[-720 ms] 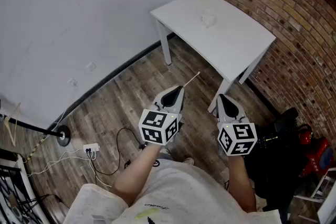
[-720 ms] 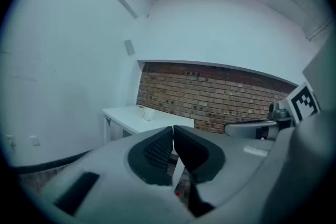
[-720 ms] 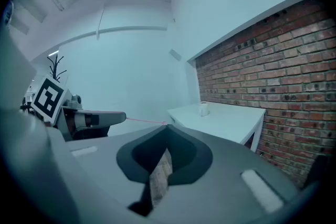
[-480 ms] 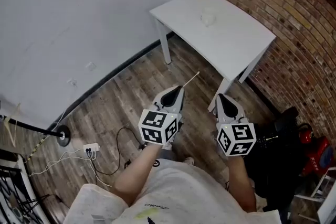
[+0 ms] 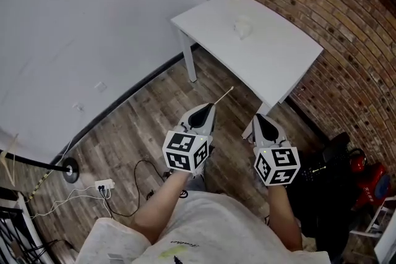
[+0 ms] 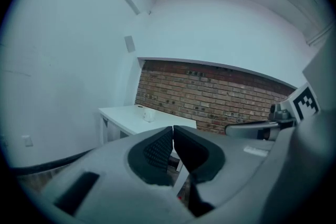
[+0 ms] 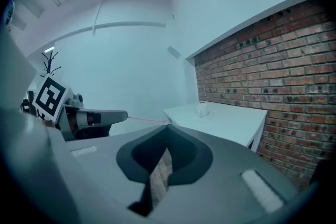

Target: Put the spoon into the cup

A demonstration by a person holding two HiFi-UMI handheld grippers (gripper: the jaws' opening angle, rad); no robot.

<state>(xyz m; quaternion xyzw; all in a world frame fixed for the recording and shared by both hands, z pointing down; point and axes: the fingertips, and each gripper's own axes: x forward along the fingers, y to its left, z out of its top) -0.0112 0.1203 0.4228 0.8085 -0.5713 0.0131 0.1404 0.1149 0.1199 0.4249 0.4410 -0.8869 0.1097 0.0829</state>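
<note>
holding the spoon pinched in the jaws of the left gripper (a thin end pokes forward); right gripper beside it, closed on nothing. the desk has shifted only slightly, and the cup is still far ahead of both jaws, so the approach looks barely begun.

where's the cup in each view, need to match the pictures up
Head view: cup upper middle, on the white table, far beyond the spoon held in the left gripper.
Left gripper view: cup left of centre, small, on the table above the jaws.
Right gripper view: cup right of centre, on the table.
Shared landmark: the white table against the brick wall.
</note>
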